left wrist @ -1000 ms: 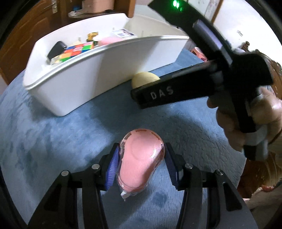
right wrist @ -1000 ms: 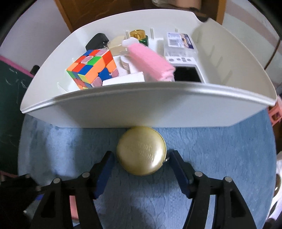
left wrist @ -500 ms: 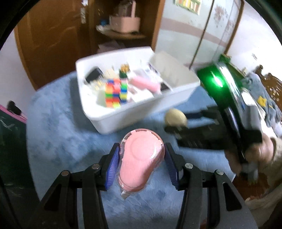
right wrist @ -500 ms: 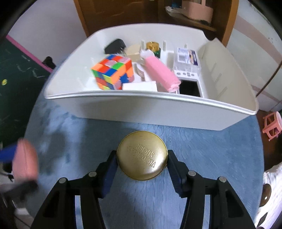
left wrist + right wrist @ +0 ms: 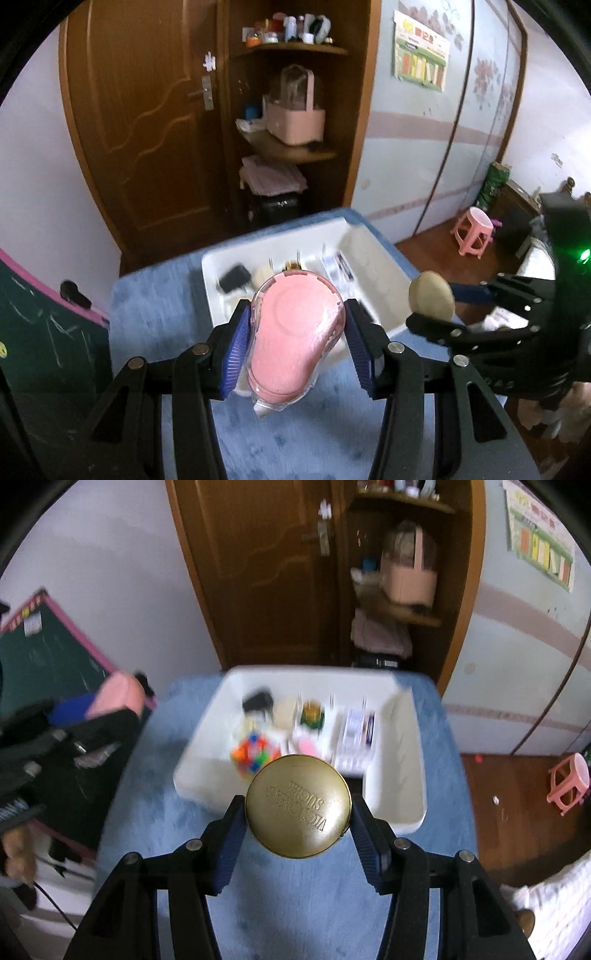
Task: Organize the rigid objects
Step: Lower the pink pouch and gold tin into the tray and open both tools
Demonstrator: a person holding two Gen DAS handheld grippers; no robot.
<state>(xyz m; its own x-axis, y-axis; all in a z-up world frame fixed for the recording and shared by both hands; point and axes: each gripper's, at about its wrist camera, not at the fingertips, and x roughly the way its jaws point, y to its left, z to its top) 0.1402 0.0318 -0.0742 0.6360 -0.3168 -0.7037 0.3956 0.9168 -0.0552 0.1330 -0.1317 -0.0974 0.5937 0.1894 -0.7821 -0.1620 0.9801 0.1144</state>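
My left gripper [image 5: 295, 347] is shut on a pink oval case in clear plastic [image 5: 295, 339] and holds it high above the blue table. My right gripper [image 5: 298, 823] is shut on a round gold tin [image 5: 298, 806] with embossed lettering, also held high. The white bin [image 5: 406, 771] lies below and ahead of both, with a colour cube [image 5: 255, 757], a black item, a gold-capped jar and a packet in it. In the left wrist view the right gripper [image 5: 436, 306] with the tin [image 5: 430, 295] hangs at the bin's [image 5: 373, 251] right edge.
The blue cloth-covered table [image 5: 295, 904] carries the bin. A green chalkboard [image 5: 48, 657] stands to the left. A wooden door and corner shelves [image 5: 291, 147] are behind. A pink stool [image 5: 474, 230] stands on the floor to the right.
Both grippers rose well above the table with their objects held. The bin now looks smaller and farther below. The tin went from the cloth up into the air.
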